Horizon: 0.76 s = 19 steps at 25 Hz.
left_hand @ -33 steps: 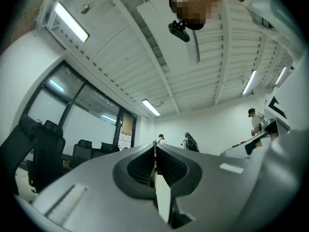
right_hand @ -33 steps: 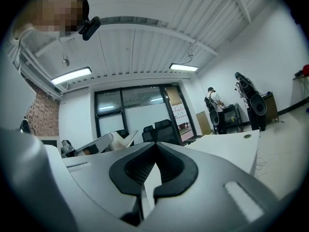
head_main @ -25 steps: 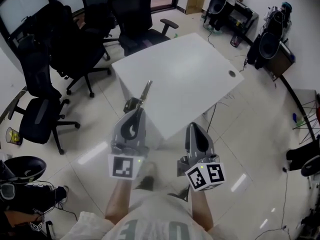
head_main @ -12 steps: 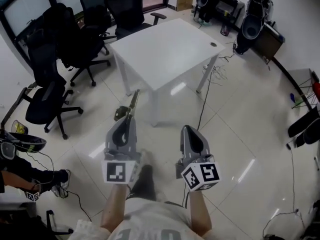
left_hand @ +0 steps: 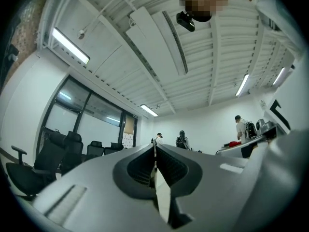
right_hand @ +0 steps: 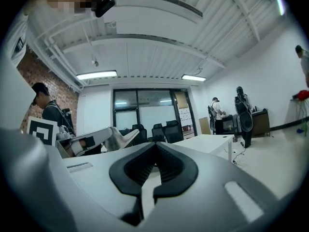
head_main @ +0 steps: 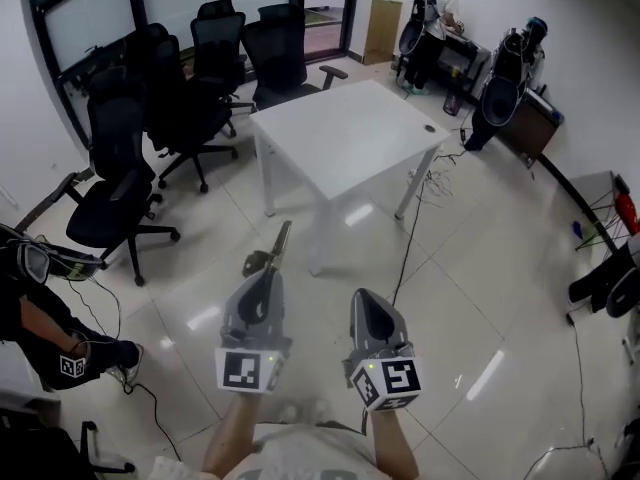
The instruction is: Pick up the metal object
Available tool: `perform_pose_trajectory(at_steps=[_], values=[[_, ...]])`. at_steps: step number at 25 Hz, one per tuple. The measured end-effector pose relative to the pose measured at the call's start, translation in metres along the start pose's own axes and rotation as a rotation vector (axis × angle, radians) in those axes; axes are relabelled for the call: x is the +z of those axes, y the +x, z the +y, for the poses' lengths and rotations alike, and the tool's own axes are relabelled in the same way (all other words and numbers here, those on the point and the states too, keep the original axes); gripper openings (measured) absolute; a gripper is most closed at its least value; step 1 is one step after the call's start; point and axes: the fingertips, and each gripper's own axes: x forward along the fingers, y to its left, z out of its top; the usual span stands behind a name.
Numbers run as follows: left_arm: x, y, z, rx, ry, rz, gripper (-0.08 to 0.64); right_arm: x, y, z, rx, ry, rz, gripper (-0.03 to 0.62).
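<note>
The metal object (head_main: 274,250), a slim grey tool with a dark lump at its base, sticks forward out of my left gripper (head_main: 265,276), which is shut on it. Both hang above the tiled floor, well short of the white table (head_main: 350,133). In the left gripper view the left gripper (left_hand: 154,148) has its jaws together with a thin metal edge (left_hand: 155,154) between them. My right gripper (head_main: 362,300) is beside it, shut with nothing in it; the right gripper view shows the right gripper (right_hand: 155,148) with its pads touching.
Several black office chairs (head_main: 125,163) stand left of and behind the table. A person (head_main: 440,8) stands at a bench at the back right. Another person (head_main: 40,318) crouches at the left edge. A cable (head_main: 410,233) trails from the table over the glossy tiles.
The table has receded from just ahead of the grippers to farther up the view, with open floor now beneath them. The left gripper keeps hold of the metal object.
</note>
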Motion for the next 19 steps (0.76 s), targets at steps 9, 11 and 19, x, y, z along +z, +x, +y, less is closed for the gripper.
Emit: perform_pose_trajectory(at_steps=[9,11,19], values=[[0.021,-0.025,0.006,-0.003,-0.013,-0.038,0.008,0.012,-0.008,0.045,0.037,-0.047,-0.026,0.011],[0.024,-0.029,0.007,-0.009,-0.005,-0.046,0.008,0.011,-0.009,0.048,0.031,-0.042,-0.031,0.011],[0.031,-0.046,0.011,0.014,-0.006,-0.053,0.008,0.013,-0.023,0.054,0.023,-0.02,-0.056,0.011]])
